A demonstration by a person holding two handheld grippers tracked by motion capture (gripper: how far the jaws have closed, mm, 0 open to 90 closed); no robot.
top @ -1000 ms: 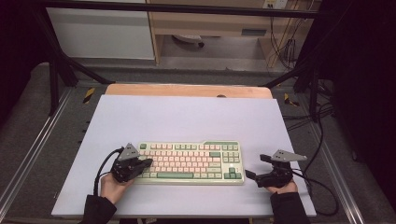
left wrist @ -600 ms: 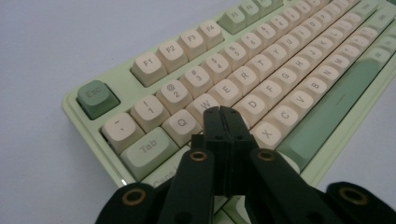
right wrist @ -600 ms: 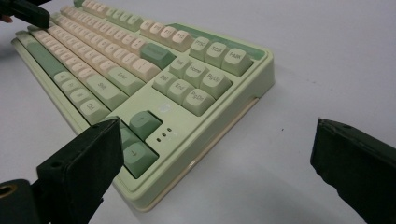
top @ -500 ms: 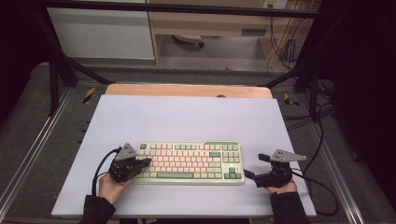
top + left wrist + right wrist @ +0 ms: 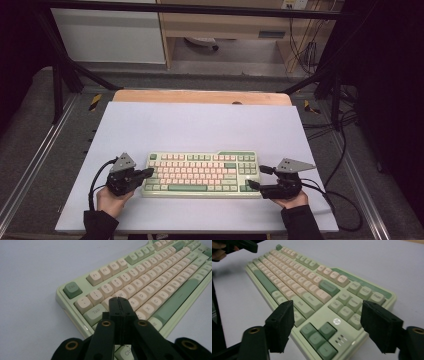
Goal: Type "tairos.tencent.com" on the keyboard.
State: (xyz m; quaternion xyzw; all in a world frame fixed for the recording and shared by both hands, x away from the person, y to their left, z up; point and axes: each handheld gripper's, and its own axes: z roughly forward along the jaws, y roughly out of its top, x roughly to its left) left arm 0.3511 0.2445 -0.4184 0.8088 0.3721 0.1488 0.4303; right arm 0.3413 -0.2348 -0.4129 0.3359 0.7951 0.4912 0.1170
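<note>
Little changed against a second ago: keyboard (image 5: 201,174) in the same spot, left gripper (image 5: 148,172) nudged slightly further over the keyboard's left end, right gripper (image 5: 260,177) a touch closer to the right end. Lies flat on the near half of the white bench (image 5: 200,125), toward 6 o'clock from the bench's middle, long axis running 9 to 3 o'clock, squarely across the high view. Pale green case, cream and green keys, function row toward 12 o'clock, space bar toward 6 o'clock, Esc key (image 5: 72,289) at the far left corner, arrow keys (image 5: 319,337) at the near right corner. Left gripper (image 5: 121,305) pressed together, nothing between the jaws, tips low over the Tab and Q region at the left end; contact with the keys impossible to judge. Right gripper (image 5: 327,327) spread wide apart, holding nothing, straddling the right end from 3 o'clock with one pad near the arrow cluster and the other near the far right corner; contact with the case unclear. Held from 6 o'clock by a hand (image 5: 111,200) on the left and a hand (image 5: 289,201) on the right, both in dark sleeves.
</note>
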